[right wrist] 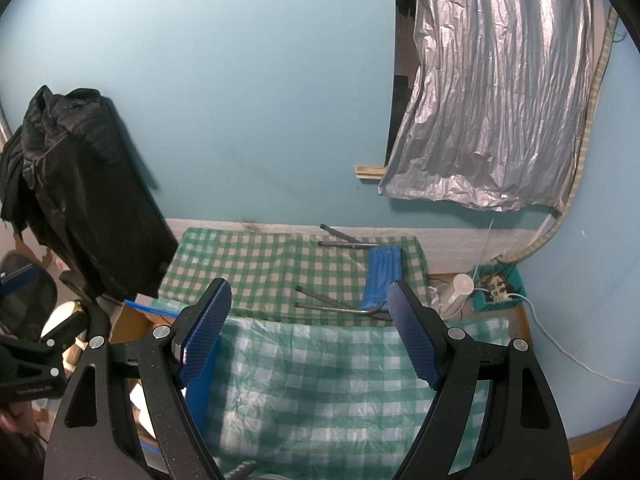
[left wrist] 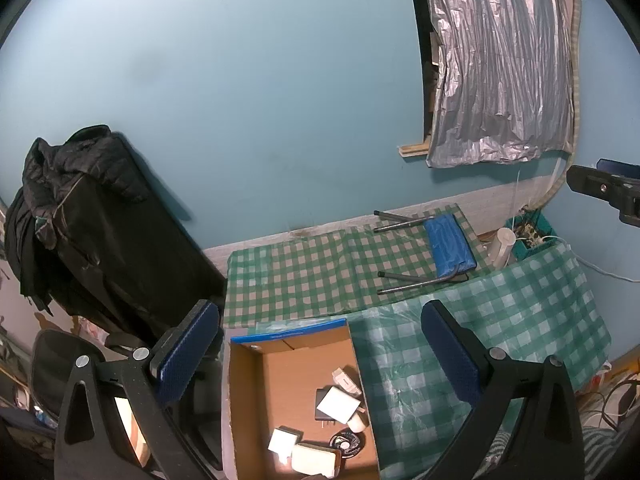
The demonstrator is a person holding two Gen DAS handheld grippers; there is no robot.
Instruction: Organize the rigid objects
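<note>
Both the left hand-held gripper (left wrist: 320,354) and right hand-held gripper (right wrist: 310,330) gape wide, holding nothing. White chargers (left wrist: 338,404) lie in the cardboard box (left wrist: 244,408) at the checkered surface's (left wrist: 520,320) left edge.

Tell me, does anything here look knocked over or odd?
Yes. A small blue folding stool lies tipped on its side on the green checked cloth, its metal legs pointing sideways rather than down. Behind it, the crinkled silver sheet over the window hangs loose and torn at one edge. The cardboard box holds a jumble of chargers.
</note>
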